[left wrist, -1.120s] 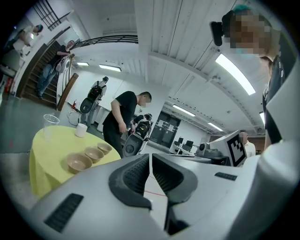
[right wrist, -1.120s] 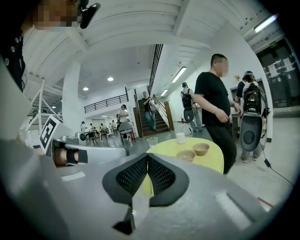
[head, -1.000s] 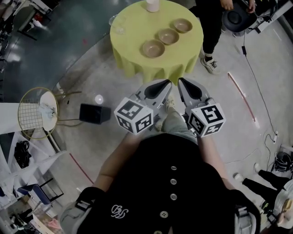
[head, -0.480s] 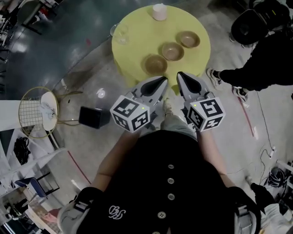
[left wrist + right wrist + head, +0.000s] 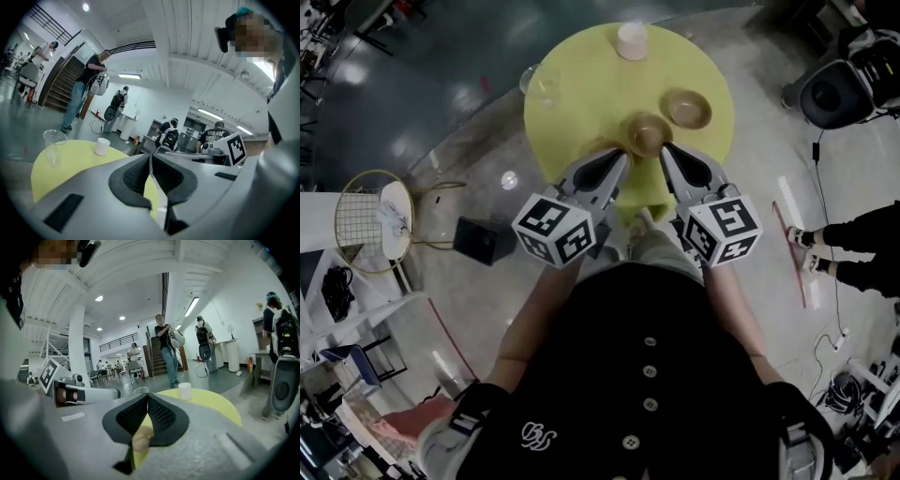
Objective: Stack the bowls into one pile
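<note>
Grey polished floor (image 5: 441, 122) spreads all round a small round tabletop (image 5: 581, 103) under a yellow cloth, seen from my head view straight ahead of me. Two brown bowls sit on its right half, each on its own and not stacked. The nearer bowl (image 5: 649, 134) lies just past the tips of my two tools, and the farther bowl (image 5: 688, 109) is just beside it, up and to the right. A white cup (image 5: 631, 40) stands at the far edge of the cloth. A clear plastic cup (image 5: 542, 82) stands upright near the left edge, well apart from the bowls.

My left hand-held gripper (image 5: 622, 157) reaches over the near edge of the tabletop, and its own view shows the dark ribbed pads pressed together with nothing between them. My right hand-held gripper (image 5: 666, 150) points in alongside it, the two tips near each other but apart. Its pads are likewise closed tight and empty. In its view a blurred brown shape, the nearer bowl, shows through the opening below the pads.

Off to the left on the floor stand a gold wire side table (image 5: 370, 220) and a black box (image 5: 478, 239). At the right edge a person's black-clad legs (image 5: 853, 262) stretch in, and a black chair (image 5: 830, 94) stands beyond them. Other people stand about the hall in the background of both gripper views.
</note>
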The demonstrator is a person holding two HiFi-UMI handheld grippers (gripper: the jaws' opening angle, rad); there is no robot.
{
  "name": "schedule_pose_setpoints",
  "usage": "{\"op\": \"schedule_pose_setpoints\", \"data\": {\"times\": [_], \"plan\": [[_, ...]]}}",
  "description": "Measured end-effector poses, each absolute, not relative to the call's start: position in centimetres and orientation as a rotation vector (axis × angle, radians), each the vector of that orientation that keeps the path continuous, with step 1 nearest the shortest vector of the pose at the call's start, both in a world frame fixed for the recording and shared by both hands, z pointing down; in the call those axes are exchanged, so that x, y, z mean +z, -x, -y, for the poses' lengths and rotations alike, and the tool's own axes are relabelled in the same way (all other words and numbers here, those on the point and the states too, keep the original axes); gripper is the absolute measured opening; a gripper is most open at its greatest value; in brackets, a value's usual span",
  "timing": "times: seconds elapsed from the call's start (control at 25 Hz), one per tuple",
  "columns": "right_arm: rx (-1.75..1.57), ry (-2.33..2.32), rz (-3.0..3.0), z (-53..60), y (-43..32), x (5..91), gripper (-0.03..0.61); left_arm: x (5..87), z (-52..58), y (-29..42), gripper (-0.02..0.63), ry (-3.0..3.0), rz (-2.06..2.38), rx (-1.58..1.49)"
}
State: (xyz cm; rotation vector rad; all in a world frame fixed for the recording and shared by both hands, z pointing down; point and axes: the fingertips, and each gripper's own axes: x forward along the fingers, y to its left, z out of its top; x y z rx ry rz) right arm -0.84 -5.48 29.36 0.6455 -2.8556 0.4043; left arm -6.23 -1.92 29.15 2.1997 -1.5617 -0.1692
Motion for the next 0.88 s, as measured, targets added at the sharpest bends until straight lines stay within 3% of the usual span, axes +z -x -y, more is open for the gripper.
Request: {"op": "schedule_pose_setpoints", "data": {"times": [0.88], "plan": [[0.524, -0.418, 2.752, 6.0, 3.4, 33.5, 0.005, 32.0, 3.6, 7.9, 0.028, -2.049, 1.64, -0.14]]}}
